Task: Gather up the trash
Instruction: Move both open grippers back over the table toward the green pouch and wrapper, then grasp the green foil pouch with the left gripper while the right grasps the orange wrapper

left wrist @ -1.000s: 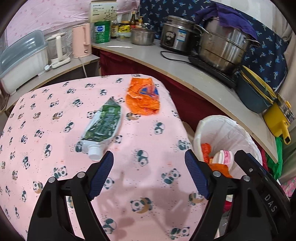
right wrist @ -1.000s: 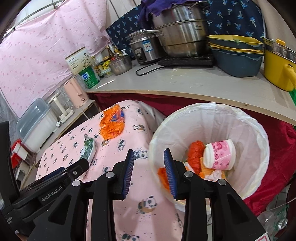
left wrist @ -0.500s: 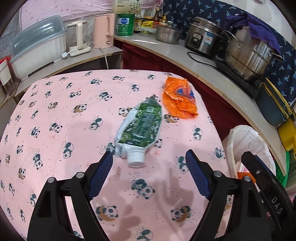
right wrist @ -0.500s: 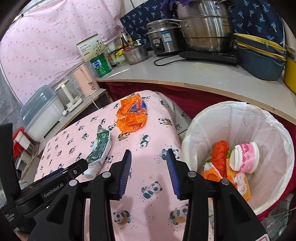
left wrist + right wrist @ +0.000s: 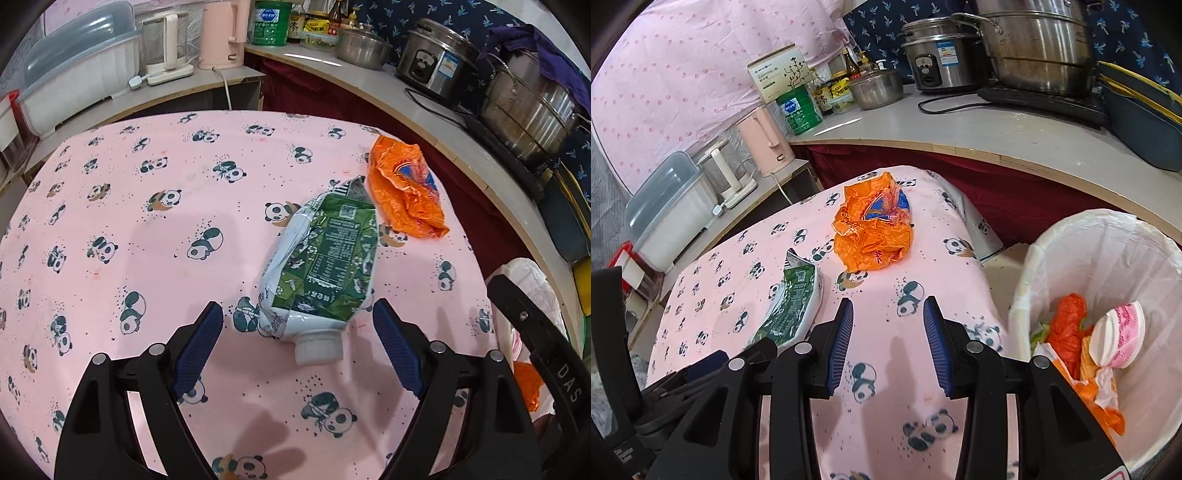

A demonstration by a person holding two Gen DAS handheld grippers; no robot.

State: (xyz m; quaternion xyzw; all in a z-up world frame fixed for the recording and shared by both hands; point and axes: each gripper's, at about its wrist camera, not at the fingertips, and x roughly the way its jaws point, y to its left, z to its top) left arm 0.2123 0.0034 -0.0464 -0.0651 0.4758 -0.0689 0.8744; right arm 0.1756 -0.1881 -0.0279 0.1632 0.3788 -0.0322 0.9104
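Left tongs point(image 5: 297, 334), jaws wide and opening, hover over the capped end of a flattened green-and-white spout pouch point(image 5: 321, 266) lying on the table point(image 5: 147, 229); nothing is gripped. Right tongs point(image 5: 886, 334) stand partly open and empty, aimed toward a crumpled orange wrapper point(image 5: 873, 230) farther along the table. To take the pouch well, the left jaws should probably straddle the stiff neck just above the white screw cap point(image 5: 318, 349), since the creased foil body is thin, slick and likely to buckle. The wrapper is light, crinkled film. A white-lined trash bin point(image 5: 1052, 236) beside the table already holds orange scraps and a pink paper cup point(image 5: 1119, 334).
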